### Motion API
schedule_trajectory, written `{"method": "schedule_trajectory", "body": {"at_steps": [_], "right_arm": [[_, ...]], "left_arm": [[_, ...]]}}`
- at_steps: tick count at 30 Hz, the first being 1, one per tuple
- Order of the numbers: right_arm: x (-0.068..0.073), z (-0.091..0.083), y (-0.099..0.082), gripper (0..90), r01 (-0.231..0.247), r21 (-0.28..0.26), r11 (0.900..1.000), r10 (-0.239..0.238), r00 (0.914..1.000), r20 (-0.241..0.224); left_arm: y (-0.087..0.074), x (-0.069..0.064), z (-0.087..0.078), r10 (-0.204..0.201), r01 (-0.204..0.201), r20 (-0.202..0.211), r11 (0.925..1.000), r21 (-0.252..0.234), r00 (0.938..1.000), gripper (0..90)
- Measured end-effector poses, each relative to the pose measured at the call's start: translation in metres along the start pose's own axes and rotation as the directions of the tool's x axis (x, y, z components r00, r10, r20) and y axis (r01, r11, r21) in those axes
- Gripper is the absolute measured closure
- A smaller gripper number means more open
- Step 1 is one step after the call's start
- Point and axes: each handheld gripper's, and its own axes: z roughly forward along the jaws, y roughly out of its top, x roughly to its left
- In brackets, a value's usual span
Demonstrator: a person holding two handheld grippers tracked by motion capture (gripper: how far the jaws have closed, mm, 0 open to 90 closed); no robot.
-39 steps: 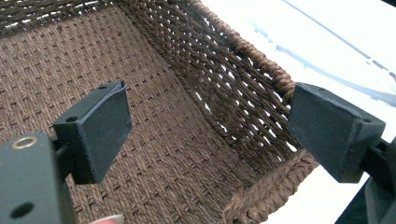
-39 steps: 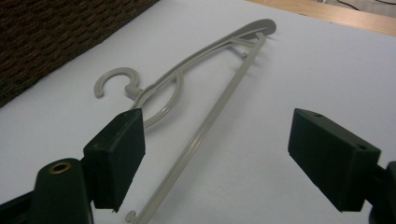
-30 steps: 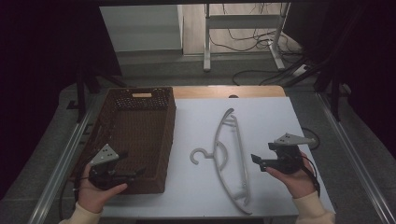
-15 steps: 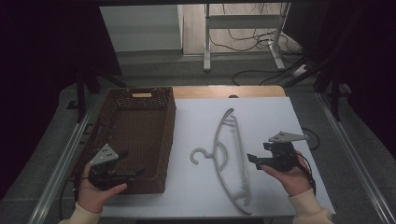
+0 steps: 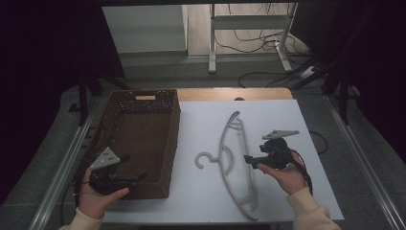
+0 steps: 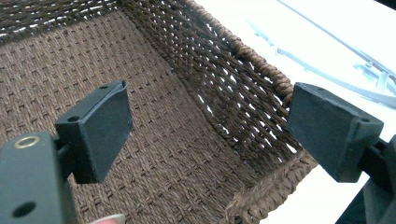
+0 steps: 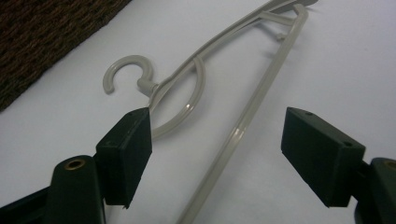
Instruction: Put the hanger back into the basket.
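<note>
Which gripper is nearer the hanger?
Right. The right gripper sits at the hanger, fingers open astride its bar; the left gripper is over the basket, well apart.

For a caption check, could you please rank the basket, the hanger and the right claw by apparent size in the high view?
1. Basket, largest.
2. Hanger, long but thin.
3. Right claw, smallest.
</note>
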Motion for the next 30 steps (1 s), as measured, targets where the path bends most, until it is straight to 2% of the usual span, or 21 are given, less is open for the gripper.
{"method": "schedule_trajectory", "body": {"at_steps": [6,15,30], "right_arm": [[0.003,0.021,0.013,25.2,0.001,0.031,0.9995,-0.001,1.0,-0.01],[0.004,0.045,0.025,26.4,-0.021,0.069,0.9974,0.022,0.9997,-0.01],[0.005,0.062,0.036,28.0,-0.041,0.086,0.9954,0.043,0.999,-0.016]], "left_arm": [[0.0,0.001,0.0,-0.002,0.002,-0.003,1.0,-0.001,1.0,14.8],[0.0,0.001,0.0,-0.001,0.001,-0.006,1.0,0.001,1.0,14.9],[0.0,0.0,0.0,0.0,0.0,-0.009,1.0,0.005,1.0,15.2]]}}
